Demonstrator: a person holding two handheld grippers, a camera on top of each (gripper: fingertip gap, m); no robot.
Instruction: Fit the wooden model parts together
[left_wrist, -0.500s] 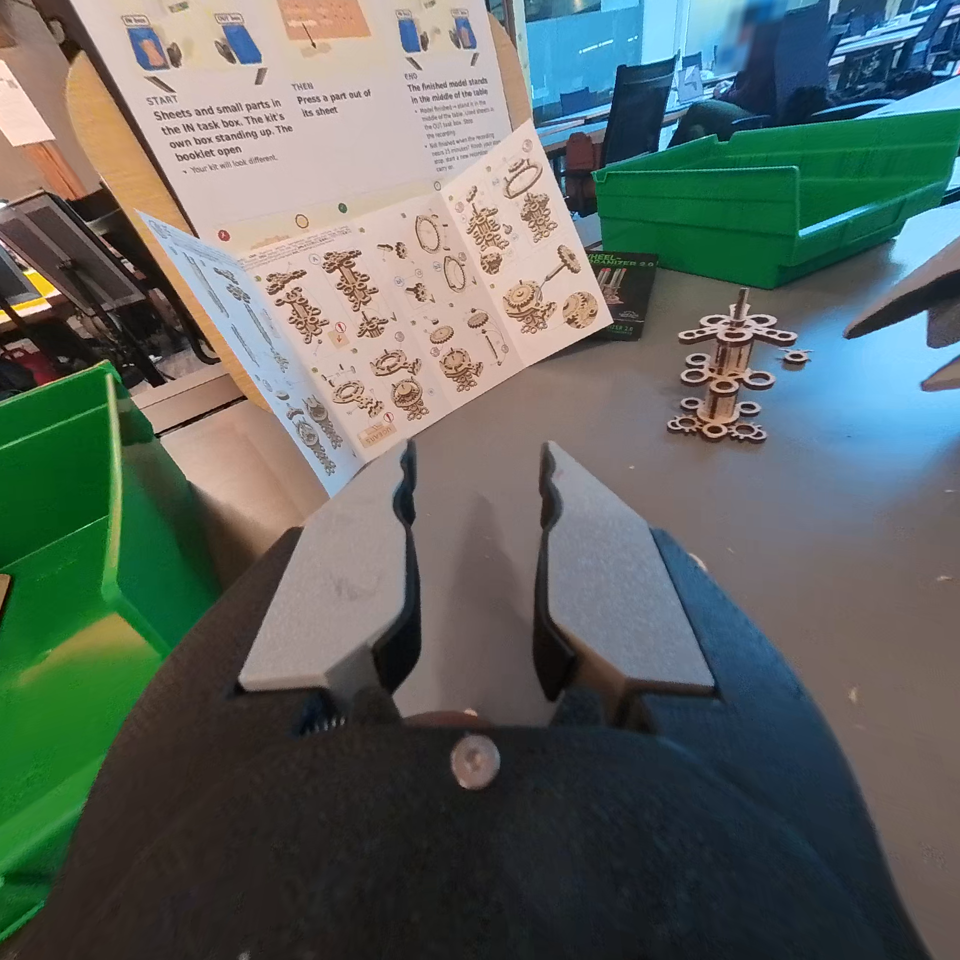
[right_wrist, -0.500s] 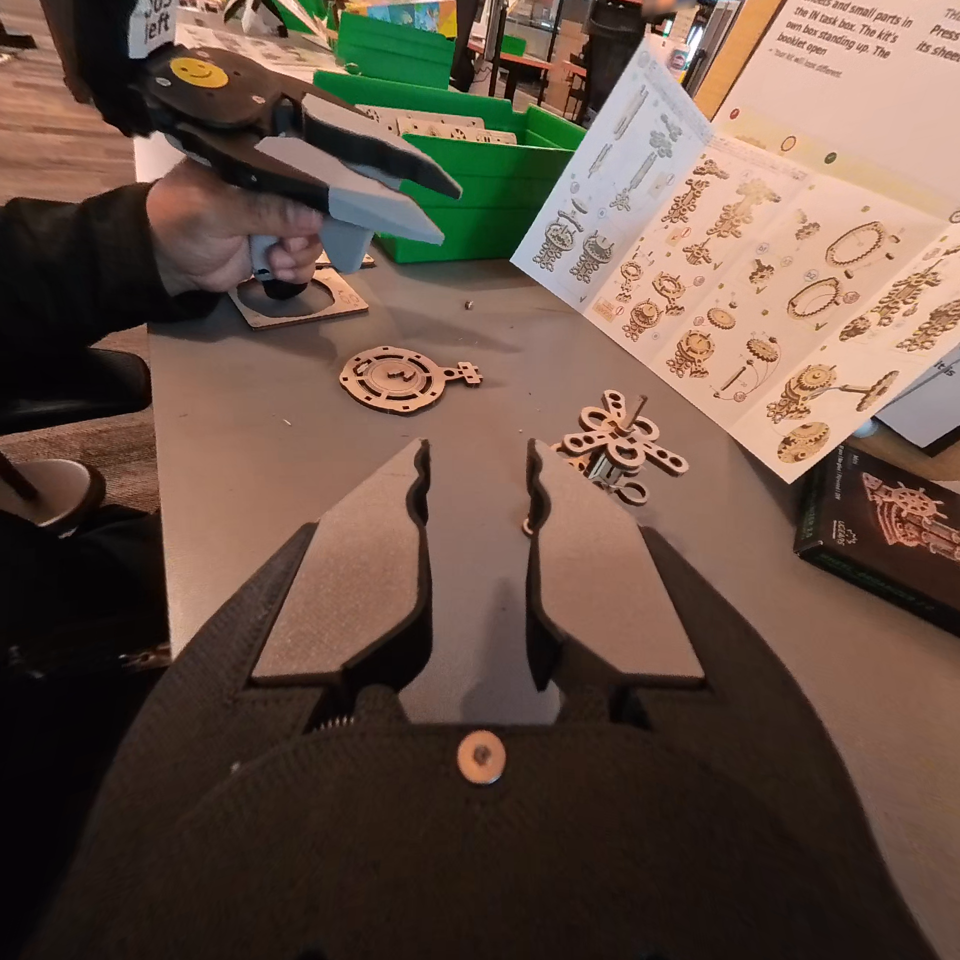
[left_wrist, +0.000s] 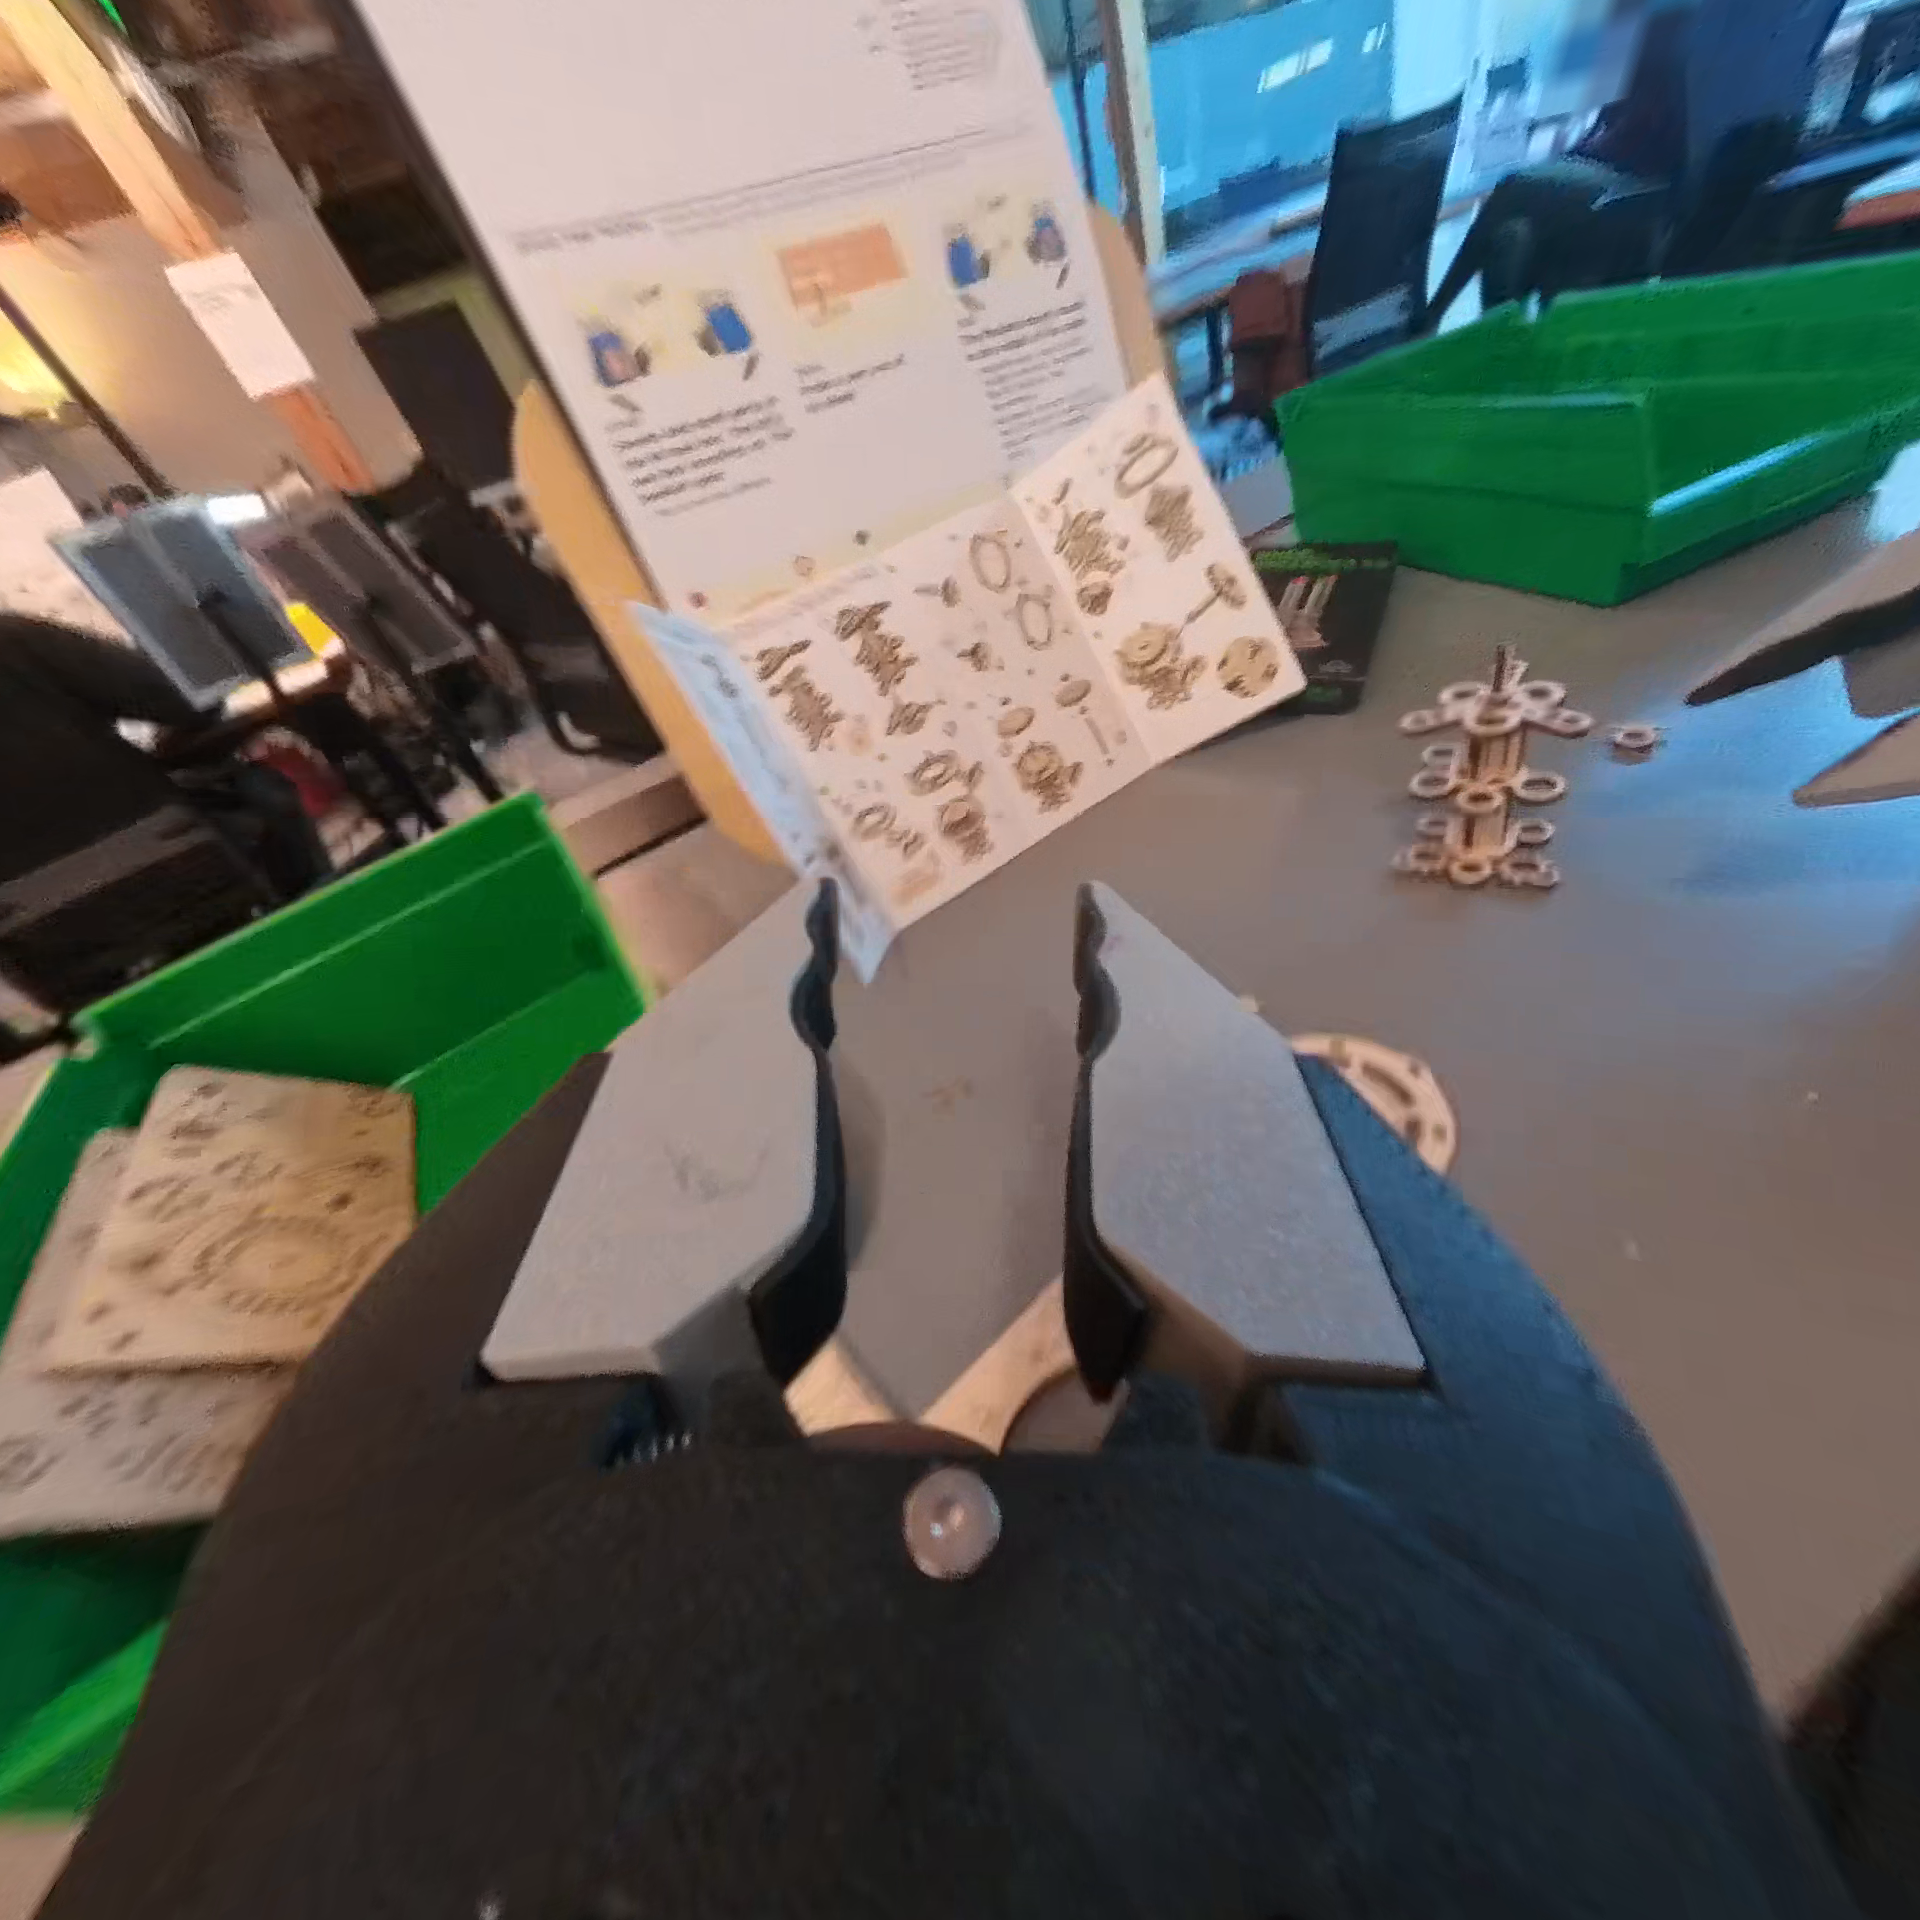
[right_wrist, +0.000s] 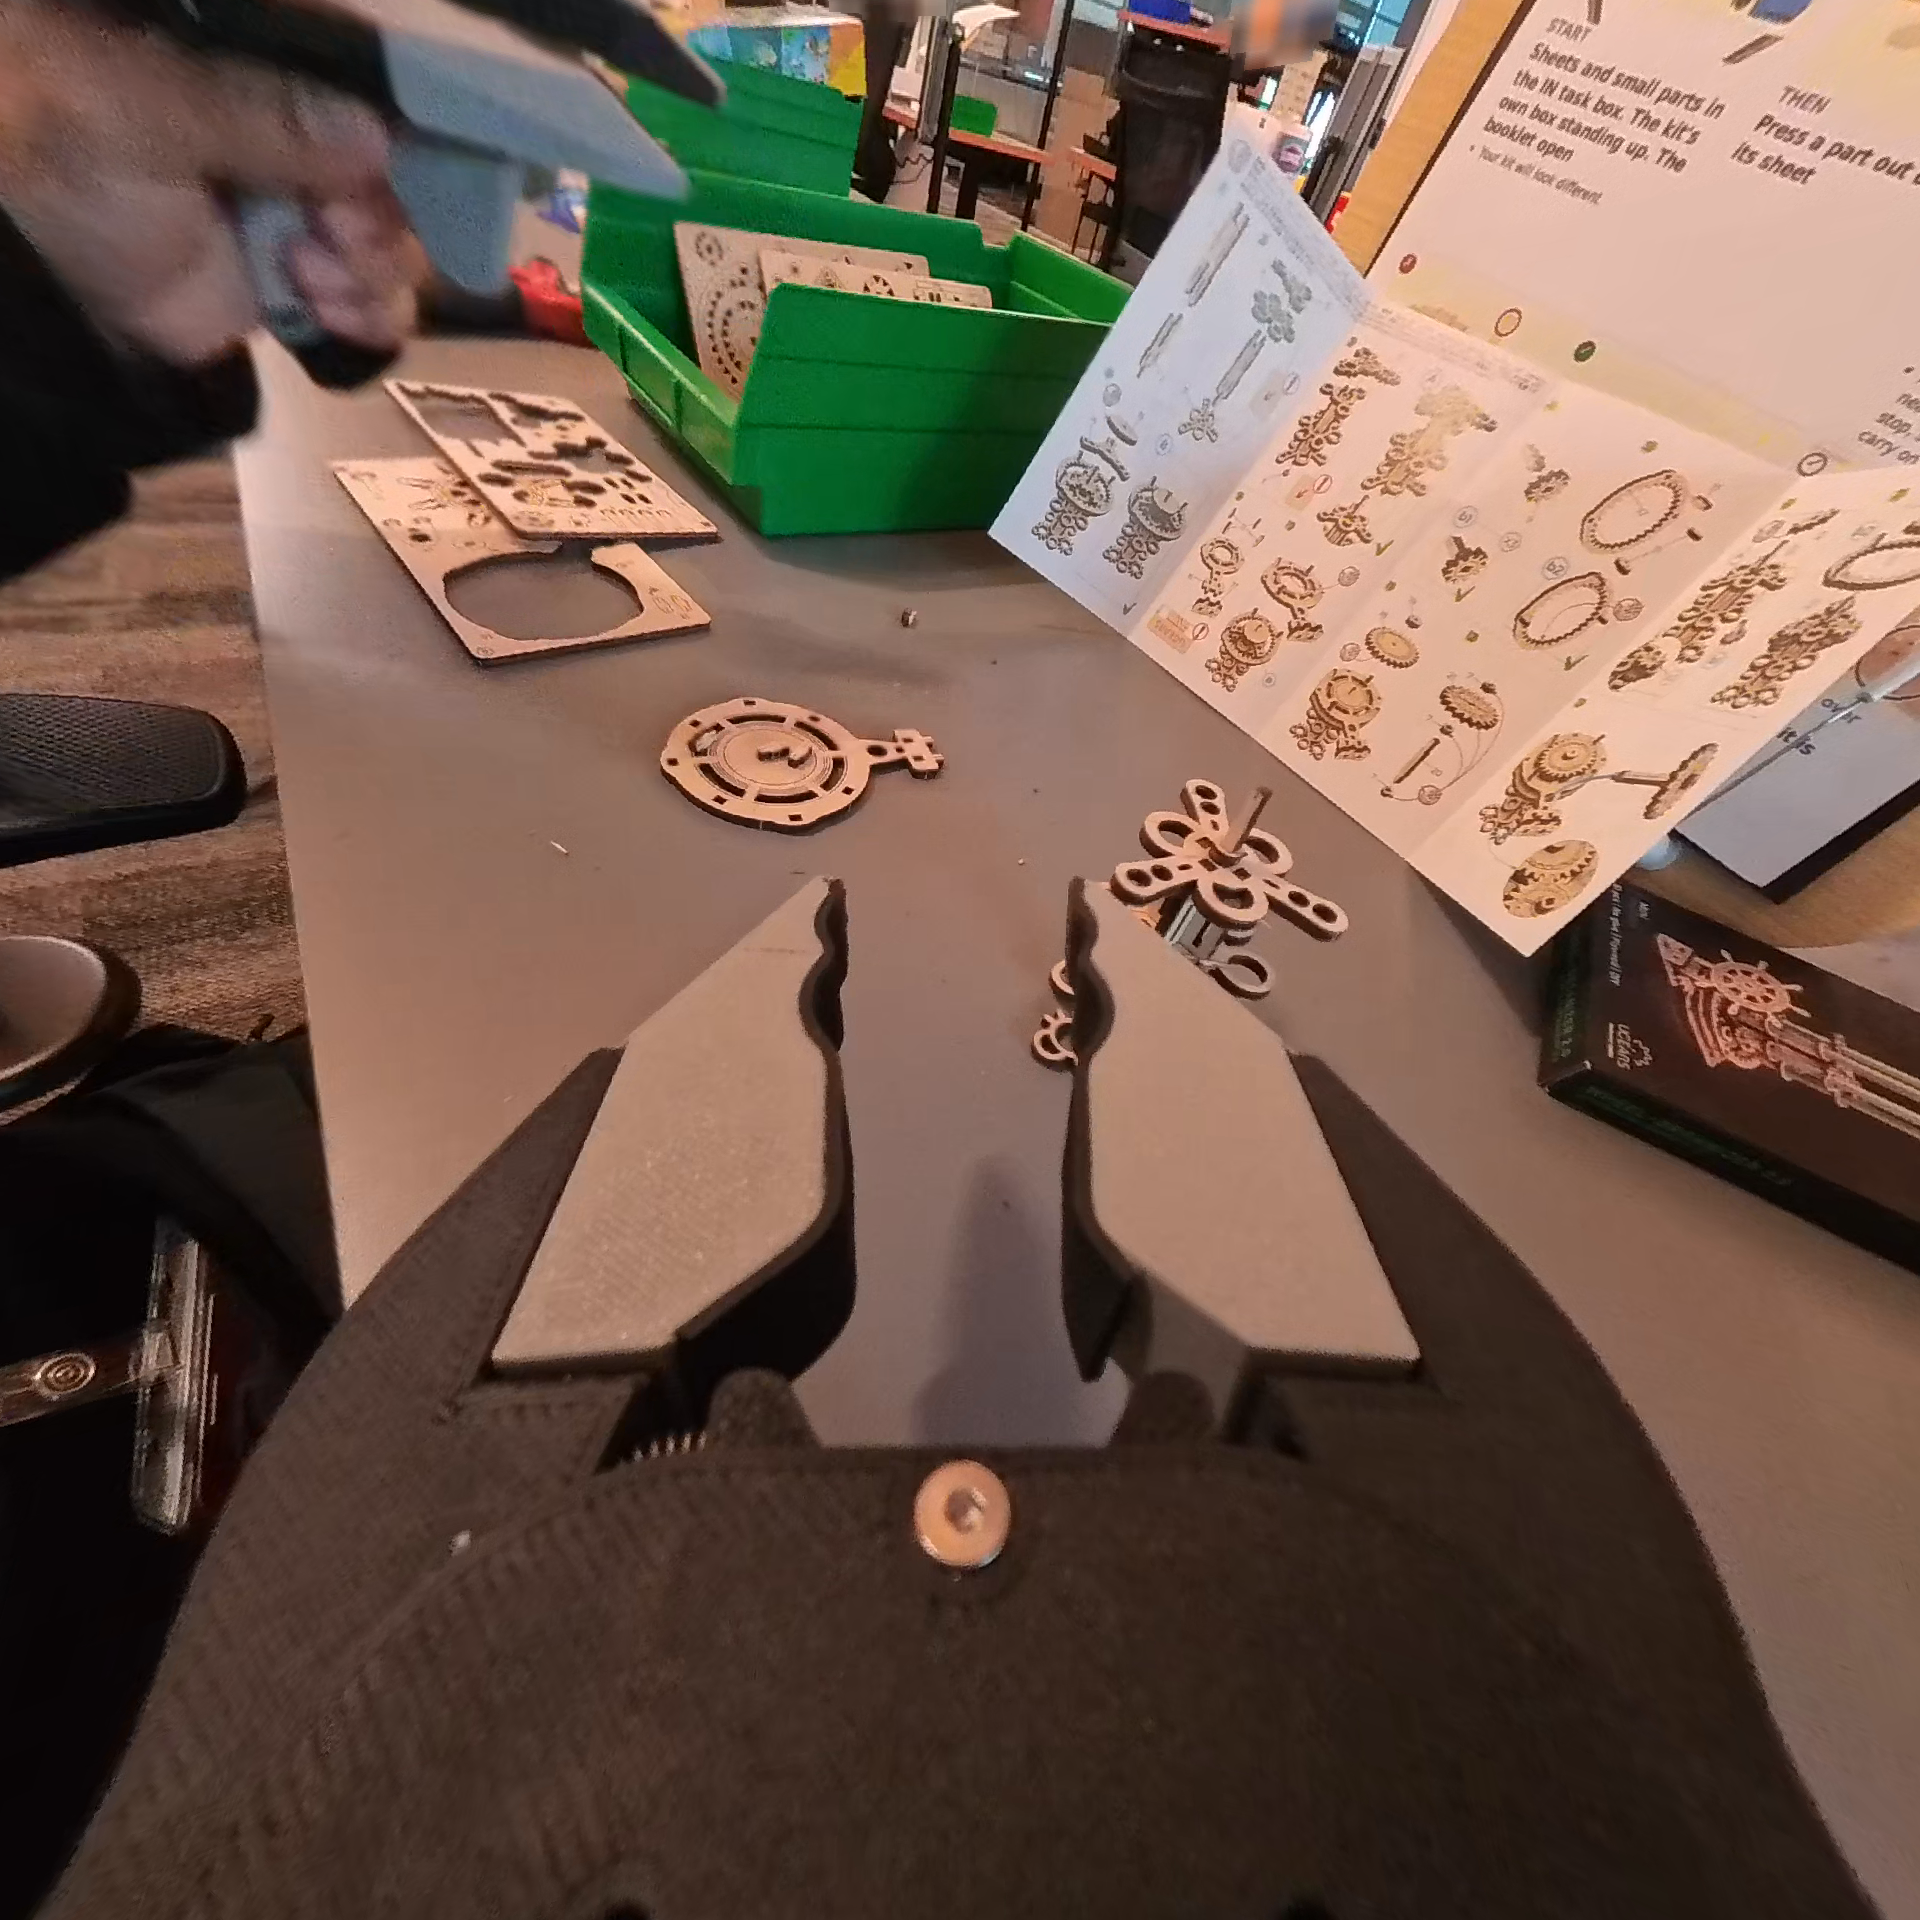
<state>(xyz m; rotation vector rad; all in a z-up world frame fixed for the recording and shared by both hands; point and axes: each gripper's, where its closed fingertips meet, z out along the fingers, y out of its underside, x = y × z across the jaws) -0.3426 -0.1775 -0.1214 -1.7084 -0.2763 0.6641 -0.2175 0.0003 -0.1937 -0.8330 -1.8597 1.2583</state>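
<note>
A partly built wooden model (right_wrist: 1226, 883) stands on the grey table (right_wrist: 499, 935), a stack of ringed plates on a central peg. It also shows in the left wrist view (left_wrist: 1481, 779). A round wooden disc with a short handle (right_wrist: 790, 764) lies flat to its left. A small loose wooden piece (right_wrist: 1055, 1034) lies by my right fingertip. My right gripper (right_wrist: 956, 925) is open and empty, just short of the model. My left gripper (left_wrist: 951, 935) is open and empty, held above the table's left end. It appears blurred in the right wrist view (right_wrist: 520, 104), in a hand.
A green bin (right_wrist: 852, 416) holds wooden sheets (left_wrist: 239, 1216). Two punched-out sheets (right_wrist: 530, 520) lie on the table near it. An open instruction booklet (right_wrist: 1455, 623) stands at the back, with a dark kit box (right_wrist: 1745, 1049) beside it. A second green bin (left_wrist: 1600, 468) sits far right. My hands' fingertips stand some 25 cm from each other.
My left gripper has lifted and swung left, so the bin of sheets now shows in its view. My right gripper has drawn back slightly and its jaws stand a little wider.
</note>
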